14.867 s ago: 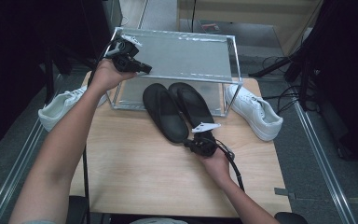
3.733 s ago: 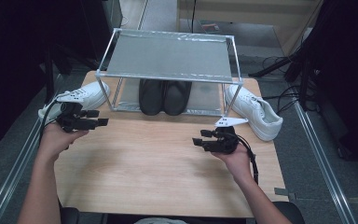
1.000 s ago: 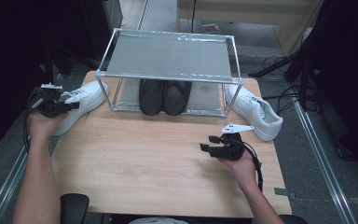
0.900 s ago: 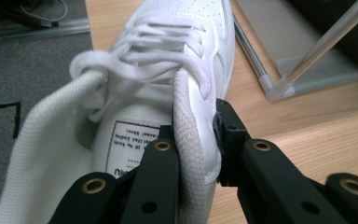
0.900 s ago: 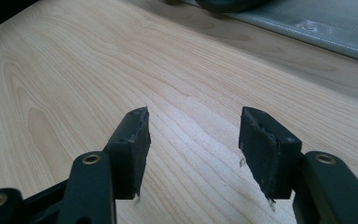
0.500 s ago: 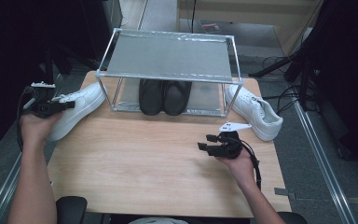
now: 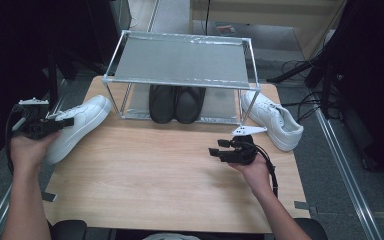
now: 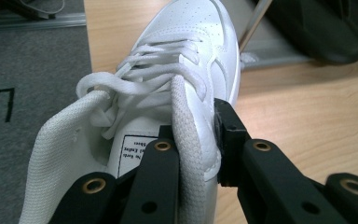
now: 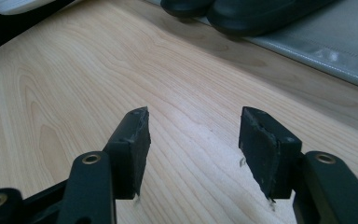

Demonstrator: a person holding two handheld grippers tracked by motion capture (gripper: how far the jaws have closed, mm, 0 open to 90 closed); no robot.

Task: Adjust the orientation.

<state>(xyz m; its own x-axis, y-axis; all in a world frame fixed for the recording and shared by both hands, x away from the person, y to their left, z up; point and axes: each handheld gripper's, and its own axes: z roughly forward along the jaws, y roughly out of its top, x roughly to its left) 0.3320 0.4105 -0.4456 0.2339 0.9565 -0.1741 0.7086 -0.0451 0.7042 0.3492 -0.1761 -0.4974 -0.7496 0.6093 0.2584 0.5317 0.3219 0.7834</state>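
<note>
We have the left gripper [image 8: 200, 154] clamped on the left sneaker's [image 7: 77, 125] collar at frame left, lifting it; right gripper [image 9: 191, 154] idles open; next, a carry toward the rack [image 7: 180, 62].

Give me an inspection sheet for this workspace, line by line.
Surface: wooden table, bare in the middle.
Job's things: left white sneaker, its collar clamped by the left claw; right white sneaker beside the rack; pair of black shoes under the metal rack.
Clutter: nothing seen.
Grippers: left claw shut on the sneaker; right claw open, holding nothing, over the table.
Cables: one trails from each claw; more on the floor at right.
Surroundings: grey floor, dark edges.
</note>
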